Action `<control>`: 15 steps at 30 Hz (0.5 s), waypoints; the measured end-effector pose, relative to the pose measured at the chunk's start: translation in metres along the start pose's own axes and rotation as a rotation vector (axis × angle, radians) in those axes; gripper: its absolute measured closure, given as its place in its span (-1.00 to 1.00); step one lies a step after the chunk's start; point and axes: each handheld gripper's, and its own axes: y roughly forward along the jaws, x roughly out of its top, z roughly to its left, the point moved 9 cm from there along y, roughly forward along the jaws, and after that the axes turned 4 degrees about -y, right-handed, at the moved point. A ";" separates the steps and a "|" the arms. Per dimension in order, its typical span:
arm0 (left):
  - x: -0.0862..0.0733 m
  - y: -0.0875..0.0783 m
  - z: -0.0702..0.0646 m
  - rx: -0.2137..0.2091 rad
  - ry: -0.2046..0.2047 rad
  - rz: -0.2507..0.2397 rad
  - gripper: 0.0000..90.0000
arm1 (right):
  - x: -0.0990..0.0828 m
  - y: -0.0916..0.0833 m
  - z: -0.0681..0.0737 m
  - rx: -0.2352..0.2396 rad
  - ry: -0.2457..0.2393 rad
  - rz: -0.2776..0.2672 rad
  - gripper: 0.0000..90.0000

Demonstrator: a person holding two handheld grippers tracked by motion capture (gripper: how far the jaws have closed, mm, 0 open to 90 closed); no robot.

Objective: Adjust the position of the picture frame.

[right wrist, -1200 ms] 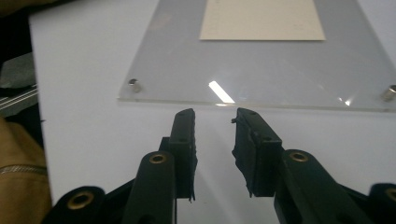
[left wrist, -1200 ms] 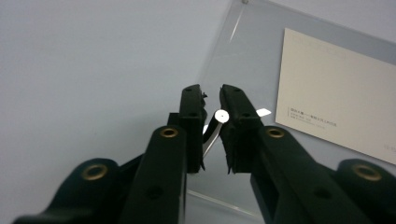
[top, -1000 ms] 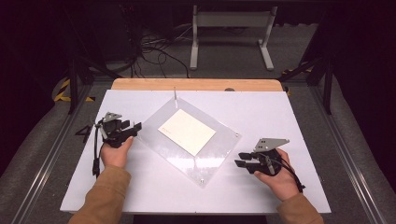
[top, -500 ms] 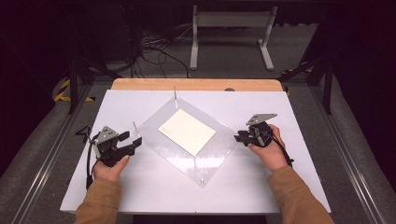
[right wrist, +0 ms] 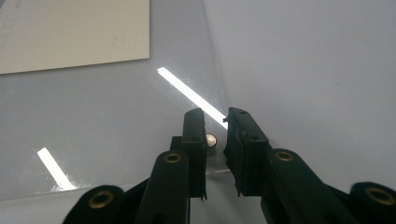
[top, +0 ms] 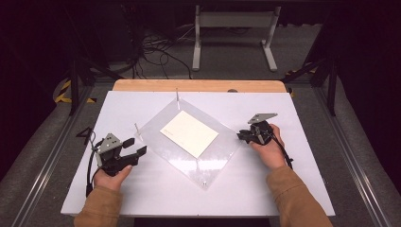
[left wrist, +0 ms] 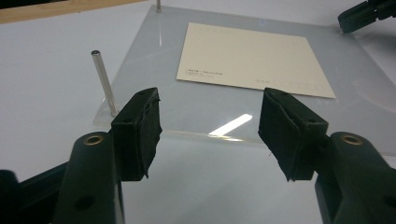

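The right claw [right wrist: 215, 135] has come in from the near right of the surface [top: 307, 189] to the right corner of the clear plate [top: 156, 144]; its jaws have just been closing around the corner's metal post [right wrist: 211, 139], pads not yet pressing, so nothing is gripped; the left claw [left wrist: 208, 135] has drawn back to the plate's left edge, released and empty; the cream card [top: 189, 134] lies mid-plate; a grab of that post looks imminent.

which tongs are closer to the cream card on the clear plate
Left, though not by much. The left tongs hover open off the clear plate's near-left edge, facing the cream card. The right tongs, which have just been closing, straddle a post at the plate's right corner.
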 end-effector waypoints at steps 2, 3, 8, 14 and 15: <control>-0.002 0.002 -0.001 -0.001 0.001 0.011 -0.13 | 0.001 0.001 0.002 0.010 -0.023 -0.005 0.78; -0.003 0.003 -0.001 -0.002 0.002 0.013 -0.13 | 0.002 0.002 0.004 0.014 -0.031 -0.008 0.80; -0.005 0.005 -0.002 -0.007 0.004 0.025 -0.13 | 0.001 0.002 0.003 0.018 -0.054 -0.016 0.86; -0.010 0.006 0.003 -0.012 -0.025 0.035 -0.12 | -0.003 -0.004 0.017 0.065 -0.121 0.027 0.86; -0.011 0.006 0.004 -0.014 -0.029 0.040 -0.12 | -0.004 -0.006 0.022 0.079 -0.134 0.035 0.86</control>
